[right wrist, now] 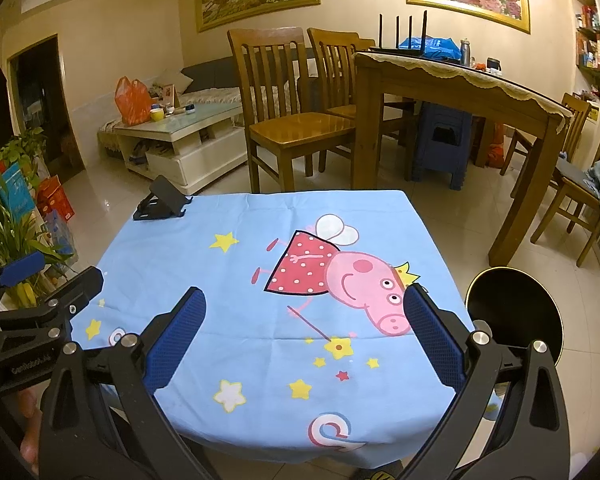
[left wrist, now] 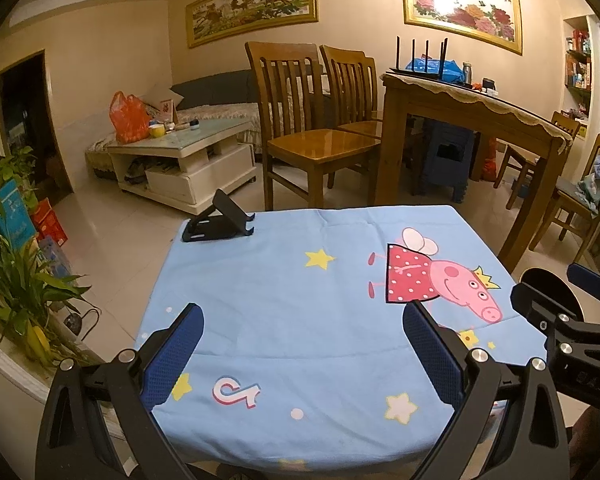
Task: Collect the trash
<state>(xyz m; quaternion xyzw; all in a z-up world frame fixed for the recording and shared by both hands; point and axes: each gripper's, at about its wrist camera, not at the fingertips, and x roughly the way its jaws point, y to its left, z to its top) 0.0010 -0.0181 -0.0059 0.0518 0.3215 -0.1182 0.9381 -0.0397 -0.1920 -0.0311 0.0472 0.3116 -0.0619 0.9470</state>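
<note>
Both pairs of tongs hung side by side above the near edge of a small table (left wrist: 260,304) draped in a light blue cloth printed with a cartoon pig, yellow stars and a looping logo. The left tongs (left wrist: 302,312) were released, their blue-padded fingers (left wrist: 172,356) spread wide with nothing between them. The right tongs (right wrist: 304,300) were likewise released and empty, and part of them showed at the right edge of the left wrist view, just as the left ones showed at the left edge of the right wrist view.

I could make out no trash on the cloth. The only thing standing on it was a black folding phone stand (left wrist: 218,220) at the far left corner. To the right of the table, low beside it, sat a round black bin (right wrist: 516,312) with a thin gold rim, its mouth open upward; its inside was too dark to see into.

Beyond the table stood two wooden chairs (left wrist: 300,120) and a wooden dining table (left wrist: 472,116) carrying a router with upright antennas. A white coffee table (left wrist: 180,152) held an orange plastic bag (left wrist: 128,116). Green potted plants (left wrist: 16,280) stood at the left.
</note>
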